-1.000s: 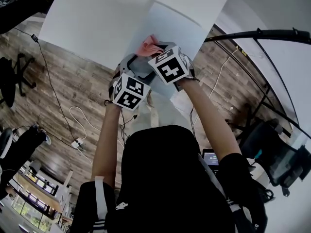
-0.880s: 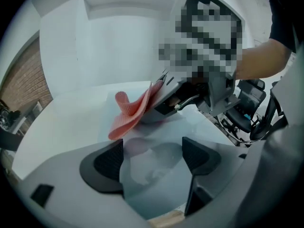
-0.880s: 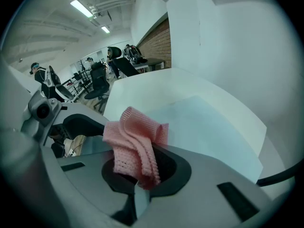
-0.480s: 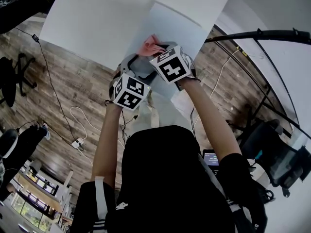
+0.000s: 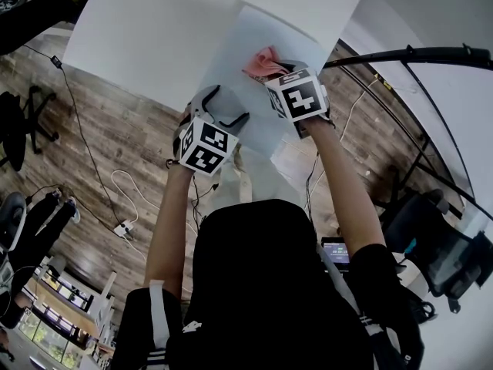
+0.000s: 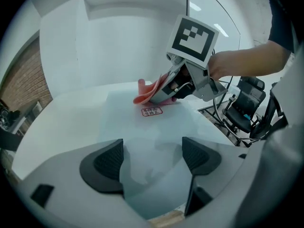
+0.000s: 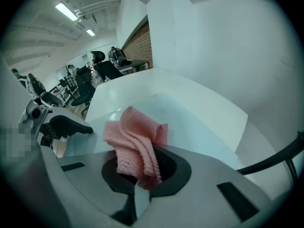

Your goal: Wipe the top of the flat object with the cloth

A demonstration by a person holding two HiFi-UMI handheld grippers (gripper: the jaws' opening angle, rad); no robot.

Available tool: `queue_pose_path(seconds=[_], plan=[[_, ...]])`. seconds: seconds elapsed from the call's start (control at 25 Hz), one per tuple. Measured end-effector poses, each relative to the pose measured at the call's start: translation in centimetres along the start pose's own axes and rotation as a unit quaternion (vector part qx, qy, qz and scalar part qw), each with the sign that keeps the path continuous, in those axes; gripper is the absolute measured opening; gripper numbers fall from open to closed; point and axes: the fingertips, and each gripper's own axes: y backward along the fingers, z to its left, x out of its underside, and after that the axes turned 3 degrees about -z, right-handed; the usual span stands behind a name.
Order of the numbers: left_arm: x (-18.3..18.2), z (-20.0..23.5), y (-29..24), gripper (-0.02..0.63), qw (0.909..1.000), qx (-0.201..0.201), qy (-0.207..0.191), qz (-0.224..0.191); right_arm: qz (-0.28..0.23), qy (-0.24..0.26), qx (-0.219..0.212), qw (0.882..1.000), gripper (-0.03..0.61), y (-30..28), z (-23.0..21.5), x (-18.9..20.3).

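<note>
– Tabletop first: what lies on it?
– One pale, translucent flat sheet, white table around it.
– Left gripper?
– Its fingers stand wide apart. The sheet's near edge lies between them, unpinched.
– And the right gripper?
– Well ahead of the left fingers, and clamped on the pink cloth. The cloth bunches out past its fingertips and meets the sheet's top.
– Anything smaller?
– A small red-printed label on the sheet, just beside the cloth, on the side nearer the left fingers.
</note>
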Motion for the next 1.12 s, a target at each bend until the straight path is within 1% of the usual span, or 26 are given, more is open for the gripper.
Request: queue_pose_path(seconds=[0.2,0.36,0.52,0.76,0.92,1.04,1.12], plan=[[0.0,0.0,0.0,0.379,1.0000,0.001,0.001,0.001,-0.001,-0.035,0.027,0.999,0.044,1.3,-3.3,1.3],[0.0,0.1,0.1,0.379,1.0000,0.001,0.000,0.000,-0.009,-0.057,0.040,0.998,0.044,2.1,-4.4,1.9],[-0.1,0.0,0.0,0.379,1.0000,-0.001,0.000,0.000,-0.011,-0.062,0.041,0.997,0.044,2.2,-4.6,2.0],[-0.2,0.0,0.0,0.379,0.9998,-0.014,-0.012,-0.009,-0.014,-0.069,0.041,0.997,0.044,2.6,-4.2,2.2],[-0.2,0.0,0.0,0.377,0.9998,-0.012,-0.007,-0.012,-0.006,-0.076,0.037,0.996,0.044,3.4,-3.5,2.6],[-0.2,0.2,0.3,0.376,0.9997,-0.024,-0.002,-0.005,-0.009,-0.078,0.032,0.996,0.044,4.1,-2.7,2.4],[-0.2,-0.2,0.8,0.374,0.9996,-0.027,-0.003,-0.001,-0.007,-0.070,0.035,0.997,0.044,4.9,-2.0,2.5]])
